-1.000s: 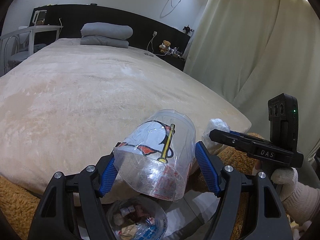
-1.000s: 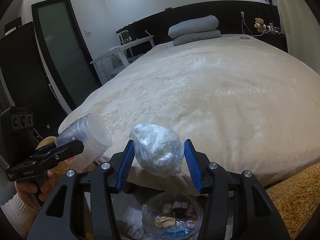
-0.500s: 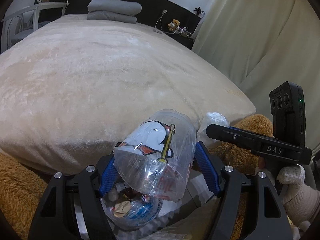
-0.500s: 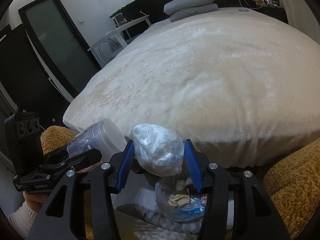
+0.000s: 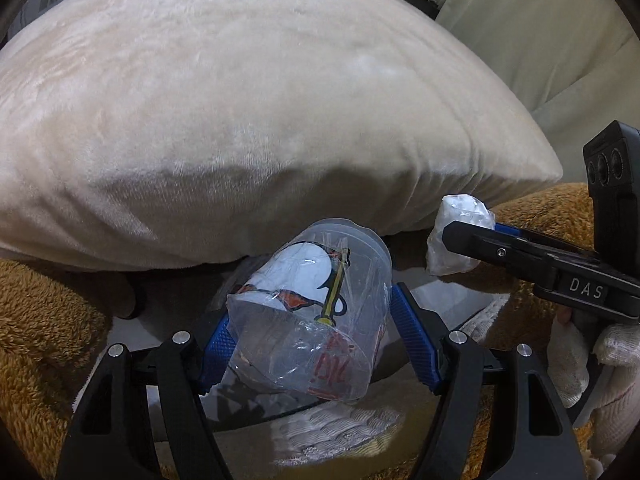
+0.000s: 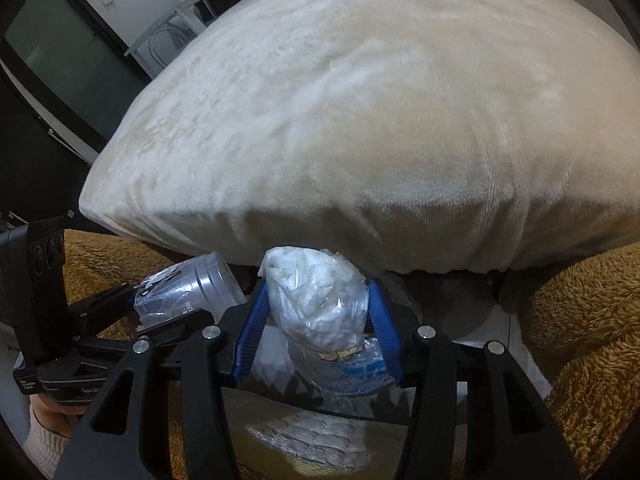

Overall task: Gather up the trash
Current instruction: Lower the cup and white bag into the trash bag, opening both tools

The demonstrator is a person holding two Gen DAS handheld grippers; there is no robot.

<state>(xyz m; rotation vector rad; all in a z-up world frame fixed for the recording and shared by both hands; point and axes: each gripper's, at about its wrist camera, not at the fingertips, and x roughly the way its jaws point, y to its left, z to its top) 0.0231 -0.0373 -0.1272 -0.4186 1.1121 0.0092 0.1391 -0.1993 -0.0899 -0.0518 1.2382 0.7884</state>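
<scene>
There are two grippers, one clear plastic cup [image 5: 316, 312] between the left jaws, one white crumpled bag [image 6: 316, 300] between the right jaws, and one bed [image 5: 240, 112] beyond them.

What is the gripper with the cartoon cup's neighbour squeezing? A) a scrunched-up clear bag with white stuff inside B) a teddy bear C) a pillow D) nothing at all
A: the right gripper has its blue pads pressed on both sides of a crumpled plastic bag stuffed with white paper, while the left gripper holds the cartoon cup.

cream blanket [image 5: 248, 92] covers bed; brown fleece [image 6: 584, 320] below.
</scene>
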